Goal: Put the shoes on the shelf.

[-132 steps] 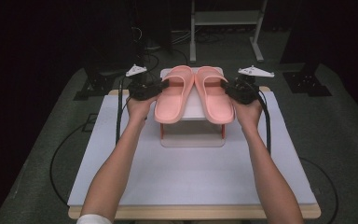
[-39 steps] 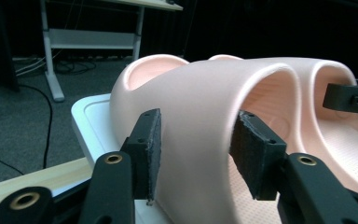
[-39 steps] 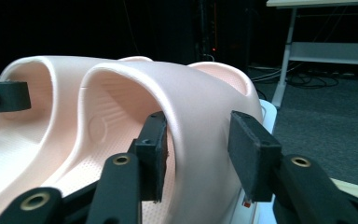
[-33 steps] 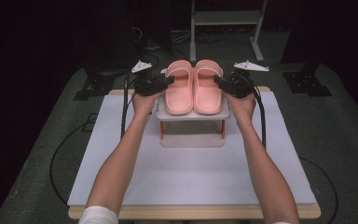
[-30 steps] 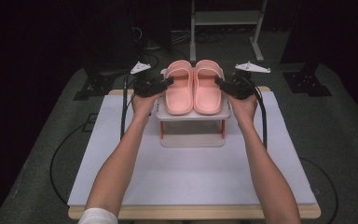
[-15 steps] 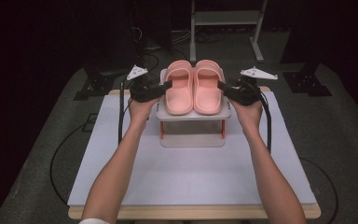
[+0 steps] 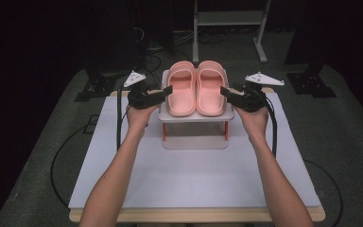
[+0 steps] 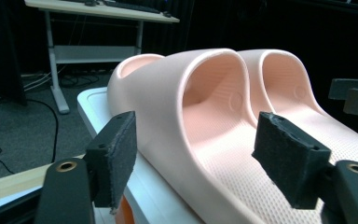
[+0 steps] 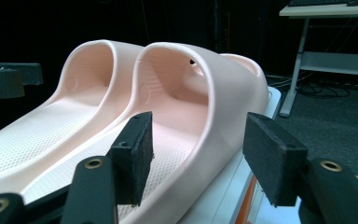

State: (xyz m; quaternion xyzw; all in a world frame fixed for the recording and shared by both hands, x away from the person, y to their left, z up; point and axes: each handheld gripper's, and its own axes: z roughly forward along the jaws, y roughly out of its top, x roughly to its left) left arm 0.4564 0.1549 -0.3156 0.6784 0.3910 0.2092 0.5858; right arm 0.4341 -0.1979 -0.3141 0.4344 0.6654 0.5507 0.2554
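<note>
**Slippers set on the stand, both grippers letting go**

High view: the pair of pink slides, left slipper (image 7: 181,89) and right slipper (image 7: 211,88), sits side by side on a small white stand (image 7: 194,117) at the far middle of the white table (image 7: 194,179). The left gripper (image 7: 166,91) flanks the pair's left edge, the right gripper (image 7: 224,91) the right edge.

Left gripper view: its jaws have just been opening and stand apart, pads (image 8: 120,154) clear of the foam, with the outer side wall of the near slipper (image 8: 186,116) between them.

Right gripper view: the same here, the jaws have just been opening, pads (image 9: 139,151) off the near slipper's (image 9: 205,93) outer wall, which lies between them.

The slides look like light, soft moulded foam that would give under a squeeze; the thick outer side wall beside the strap seems the best hold. The heels are cut off at the bottom of both gripper views, and the stand's legs are partly hidden
</note>
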